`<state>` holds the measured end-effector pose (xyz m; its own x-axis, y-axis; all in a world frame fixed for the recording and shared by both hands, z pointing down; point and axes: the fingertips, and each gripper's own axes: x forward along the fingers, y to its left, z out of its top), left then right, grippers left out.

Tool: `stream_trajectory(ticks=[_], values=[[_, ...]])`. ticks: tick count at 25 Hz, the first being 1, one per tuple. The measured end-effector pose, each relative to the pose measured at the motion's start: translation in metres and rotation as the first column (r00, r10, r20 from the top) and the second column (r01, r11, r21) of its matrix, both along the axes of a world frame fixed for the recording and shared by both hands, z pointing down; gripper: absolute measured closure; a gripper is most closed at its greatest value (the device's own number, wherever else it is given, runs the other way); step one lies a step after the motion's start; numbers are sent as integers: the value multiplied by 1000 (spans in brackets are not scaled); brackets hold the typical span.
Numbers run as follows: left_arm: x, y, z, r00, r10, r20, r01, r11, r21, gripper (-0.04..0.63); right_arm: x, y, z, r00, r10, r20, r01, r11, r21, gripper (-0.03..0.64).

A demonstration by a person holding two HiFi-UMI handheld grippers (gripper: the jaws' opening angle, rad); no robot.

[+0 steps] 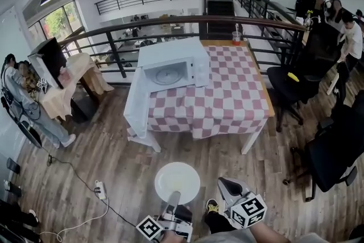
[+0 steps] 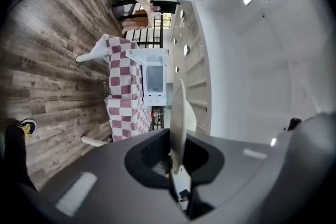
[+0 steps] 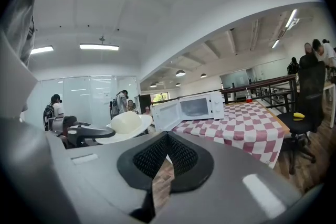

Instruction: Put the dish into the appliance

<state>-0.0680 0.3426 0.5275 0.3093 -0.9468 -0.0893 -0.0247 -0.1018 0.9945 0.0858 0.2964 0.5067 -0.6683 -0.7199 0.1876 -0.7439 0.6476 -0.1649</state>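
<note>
Dish [image 1: 177, 182]: white, rim clamped in left gripper [image 1: 173, 198], above wooden floor [image 1: 102, 162], apart from desk [image 1: 233, 94] | Right gripper [image 1: 227, 185]: jaws together, empty | Microwave [image 1: 173, 65]: desk's left edge, door open | Desk: checked cloth; red cup [image 1: 236, 38] at far edge; railing [image 1: 170, 23] behind

Head view: high, wide-angle, tilted steeply down over the floor [image 1: 102, 162]. The table [image 1: 233, 94] and microwave [image 1: 173, 68] sit well ahead. The left hand-held gripper [image 1: 173, 197] and right hand-held gripper [image 1: 224, 182] show at the bottom edge.

Left gripper view: rolled on its side, floor at picture left, ceiling [image 2: 262, 50] at right. It faces the same table and microwave from well off.

Right gripper view: upright, about level, low. It faces the same table and the microwave's open front. At its left it also takes in the left hand-held gripper with the dish [image 3: 126, 124].
</note>
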Motion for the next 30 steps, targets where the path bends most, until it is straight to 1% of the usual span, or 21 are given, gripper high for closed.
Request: stream_trajectory(ticks=[6, 10, 14, 17, 23, 30], values=[[-1, -47, 6, 1000, 18, 5, -18, 1000, -14, 568, -7, -46, 6, 1000, -11, -13, 10, 1000, -18, 620], [-5, -74, 1, 1000, 6, -4, -6, 1000, -14, 568, -18, -74, 4, 999, -43, -20, 43, 999, -19, 618], [-6, -98, -3, 1000, -4, 10, 4, 1000, -16, 568, -23, -100, -2, 998, -66, -22, 65, 998, -10, 618], [-6, -116, -10, 1000, -14, 7, 14, 1000, -8, 568, -24, -119, -6, 997, -77, -21, 77, 997, -4, 618], [-1, -149, -17, 1000, -28, 10, 28, 1000, -10, 568, -19, -154, -13, 996, -85, -13, 85, 996, -2, 618], [14, -178, -19, 999, -33, 28, 33, 999, 1, 568, -2, -186, -16, 997, -77, 3, 77, 997, 13, 618]])
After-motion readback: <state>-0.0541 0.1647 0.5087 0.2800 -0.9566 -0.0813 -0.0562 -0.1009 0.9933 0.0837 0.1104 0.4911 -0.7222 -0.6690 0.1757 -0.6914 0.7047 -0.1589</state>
